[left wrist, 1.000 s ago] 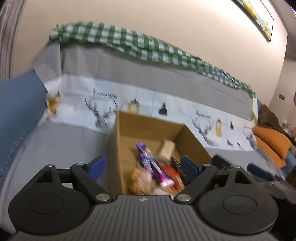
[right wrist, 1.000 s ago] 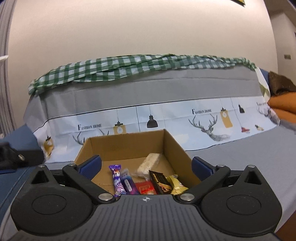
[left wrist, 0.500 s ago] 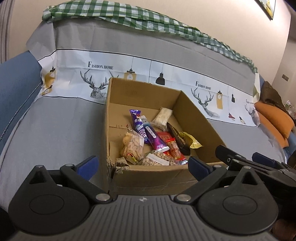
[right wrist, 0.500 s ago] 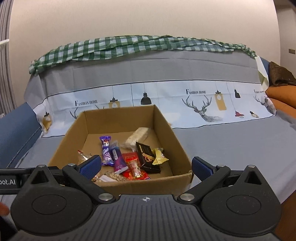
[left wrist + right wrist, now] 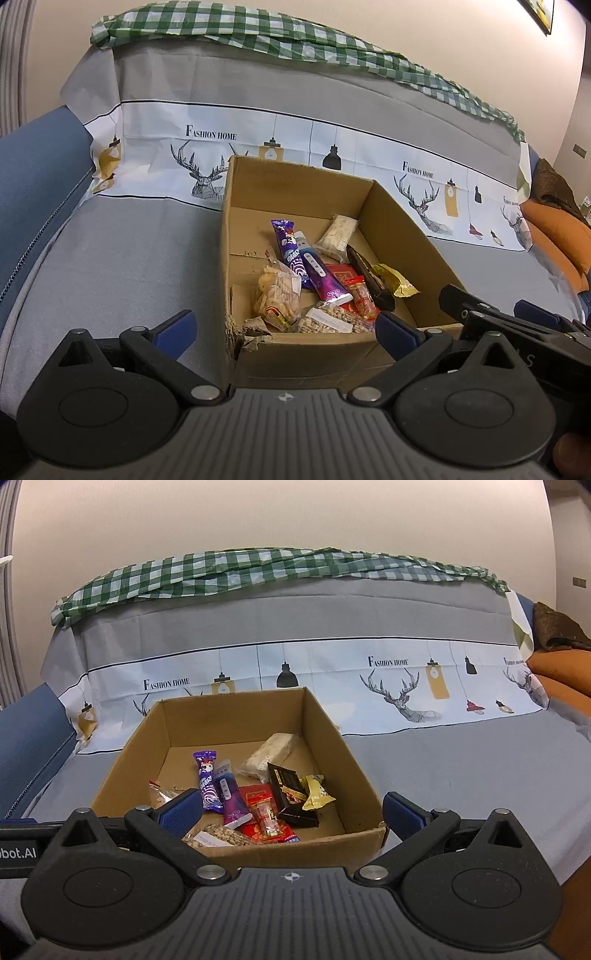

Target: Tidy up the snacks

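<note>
Left claw [image 5: 284, 330] and right claw [image 5: 291, 814] both hang side by side at the near edge of an open cardboard box [image 5: 146, 740], each spread wide and carrying nothing. The blue pads of both sit level and point forward over the box's near wall; part of the right claw's frame shows at the right edge of the left view.

The box stands on a sofa seat covered with a grey cloth [image 5: 118, 258]. All the snacks in view lie loose inside it, in a jumble toward the near right corner: a clear bag of biscuits [image 5: 277, 291], a flat pack of seeded bars [image 5: 328, 319], a red packet [image 5: 267, 818], two purple wrappers [image 5: 218, 786] side by side, a black bar [image 5: 286, 788], a small yellow sweet [image 5: 316, 792], and farthest back a pale wrapped block [image 5: 269, 755].

No snack lies on the cloth outside the box. This fits either a finished gathering or a pile awaiting sorting; the views cannot settle which.

Behind, a deer-print cloth [image 5: 406, 694] and green checked cloth [image 5: 258, 568] drape the sofa back.
</note>
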A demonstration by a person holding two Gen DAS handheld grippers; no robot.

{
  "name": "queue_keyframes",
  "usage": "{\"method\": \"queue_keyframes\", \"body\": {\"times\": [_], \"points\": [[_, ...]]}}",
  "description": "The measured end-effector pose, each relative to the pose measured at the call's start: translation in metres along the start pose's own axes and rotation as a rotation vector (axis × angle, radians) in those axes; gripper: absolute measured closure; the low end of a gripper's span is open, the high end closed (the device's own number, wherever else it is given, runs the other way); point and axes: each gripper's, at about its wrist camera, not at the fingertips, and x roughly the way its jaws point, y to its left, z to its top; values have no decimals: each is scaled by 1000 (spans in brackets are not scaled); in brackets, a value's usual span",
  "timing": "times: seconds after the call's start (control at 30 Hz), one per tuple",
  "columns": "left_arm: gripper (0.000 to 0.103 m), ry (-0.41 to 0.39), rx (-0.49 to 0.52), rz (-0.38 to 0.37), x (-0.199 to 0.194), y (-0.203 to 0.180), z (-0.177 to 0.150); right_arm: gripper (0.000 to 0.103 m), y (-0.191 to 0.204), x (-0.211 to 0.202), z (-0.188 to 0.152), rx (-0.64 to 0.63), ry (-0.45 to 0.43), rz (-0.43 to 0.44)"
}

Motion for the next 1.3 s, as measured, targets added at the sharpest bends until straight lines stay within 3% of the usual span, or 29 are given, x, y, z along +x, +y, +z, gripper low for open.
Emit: {"method": "queue_keyframes", "body": {"times": [1.3], "points": [[0, -5, 6, -24, -2, 0, -1, 1, 1, 0, -1, -25, 0, -13]]}}
